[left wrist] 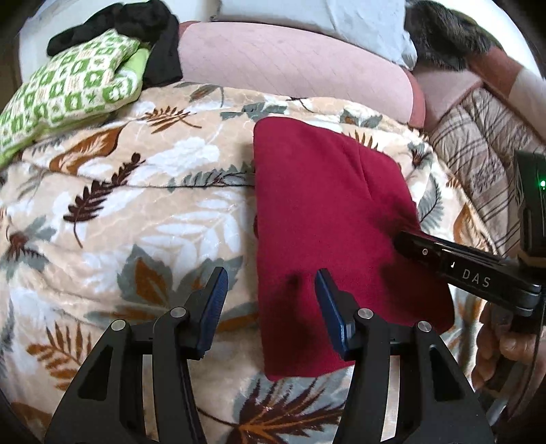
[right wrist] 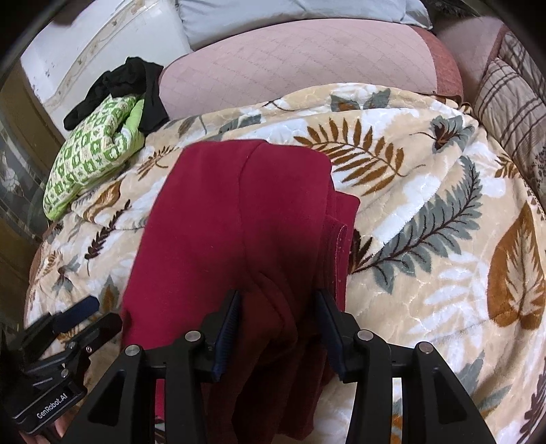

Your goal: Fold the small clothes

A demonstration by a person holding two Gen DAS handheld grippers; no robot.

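Nearest the lens, the left claw [left wrist: 271,290] stands spread at the lower middle of its view, one finger over the red garment [left wrist: 324,211], likely ready to take its near edge. Lower centre of the other view, the right claw [right wrist: 278,324] is spread around bunched red folds, not pinching. One red garment lies mid-frame on the leaf-print blanket [left wrist: 136,205]. Upper left: one green patterned piece [left wrist: 68,88], one black garment [left wrist: 136,24], probably waiting.
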